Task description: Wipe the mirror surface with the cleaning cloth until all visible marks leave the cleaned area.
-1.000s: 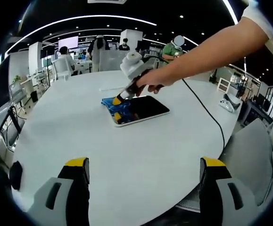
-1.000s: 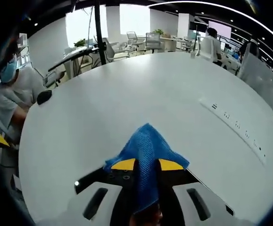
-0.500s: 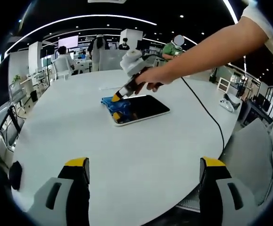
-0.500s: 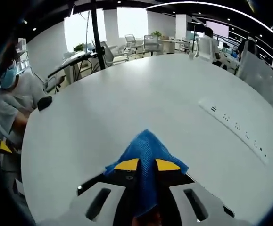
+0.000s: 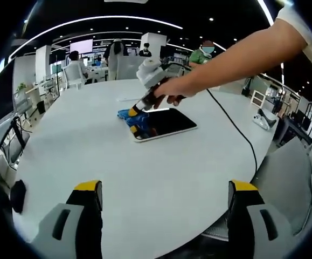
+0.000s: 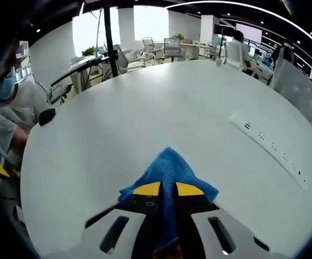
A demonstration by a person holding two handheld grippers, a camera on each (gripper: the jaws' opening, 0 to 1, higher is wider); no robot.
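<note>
Right tongs (image 6: 167, 189) clenched on blue cloth (image 6: 168, 171) at mirror (image 5: 164, 123) end, mid-desk (image 5: 145, 178) | left tongs (image 5: 164, 189) released, idle | risk I judge: cloth bunches off edge; unbraced mirror slides; marks remain.

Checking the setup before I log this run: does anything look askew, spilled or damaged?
Nothing stands out. The mirror lies flat on the white table, the blue cloth is pinched in the right gripper at its far corner; no spill shows.
</note>
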